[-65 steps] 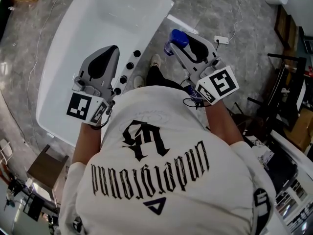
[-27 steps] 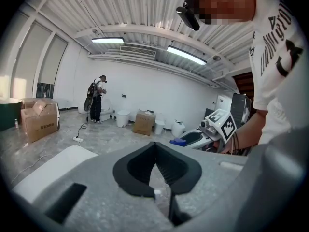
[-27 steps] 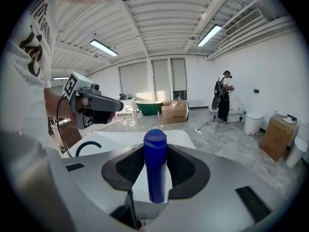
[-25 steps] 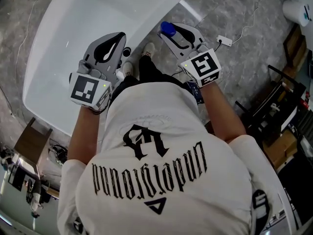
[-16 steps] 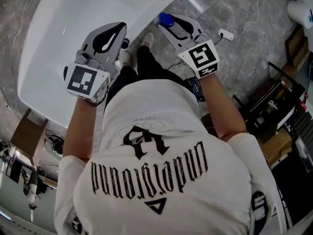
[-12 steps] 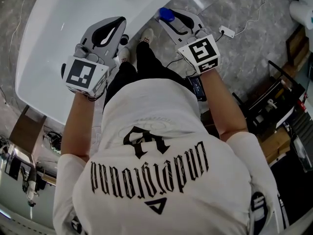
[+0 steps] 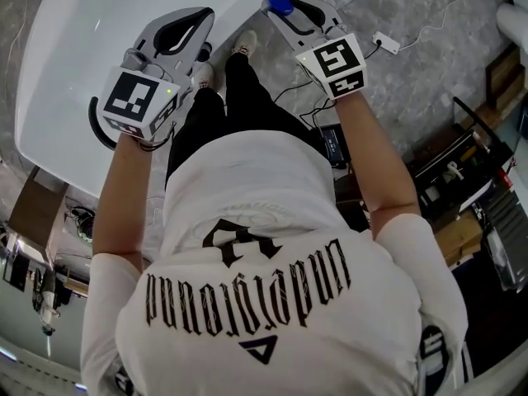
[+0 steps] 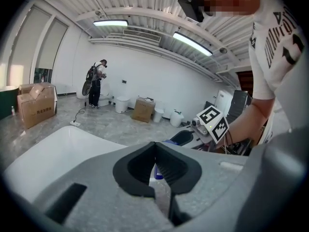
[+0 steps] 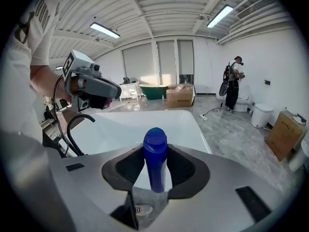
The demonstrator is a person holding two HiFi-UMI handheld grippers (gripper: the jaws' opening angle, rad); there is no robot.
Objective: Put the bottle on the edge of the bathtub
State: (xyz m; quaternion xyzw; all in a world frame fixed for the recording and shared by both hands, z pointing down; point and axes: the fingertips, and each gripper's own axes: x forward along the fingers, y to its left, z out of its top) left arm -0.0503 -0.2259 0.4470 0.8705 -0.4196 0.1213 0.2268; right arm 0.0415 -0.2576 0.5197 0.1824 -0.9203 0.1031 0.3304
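Observation:
My right gripper (image 7: pixel 280 5) is shut on a clear bottle (image 9: pixel 155 166) with a blue cap (image 7: pixel 279 4), which stands upright between the pads. In the right gripper view the white bathtub (image 9: pixel 193 119) lies just ahead and below the bottle, its black faucet (image 9: pixel 77 127) at the left. My left gripper (image 7: pixel 205 15) hangs over the tub's near rim (image 7: pixel 74 73), jaws shut with nothing between them; in the left gripper view the tips (image 8: pixel 155 145) meet. The right gripper (image 8: pixel 188 137) and its marker cube show there at the right.
A white power strip (image 7: pixel 386 43) and cable lie on the grey floor to the right. Black racks (image 7: pixel 462 163) stand further right, a wooden stool (image 7: pixel 33 209) at the left. Cardboard boxes (image 9: pixel 179 95), a toilet (image 9: pixel 263 115) and a distant person (image 9: pixel 233 83) are beyond the tub.
Both grippers have sunk and moved toward the top of the head view, closer to the tub's edge. The bottle stays in the right gripper; the left stays shut.

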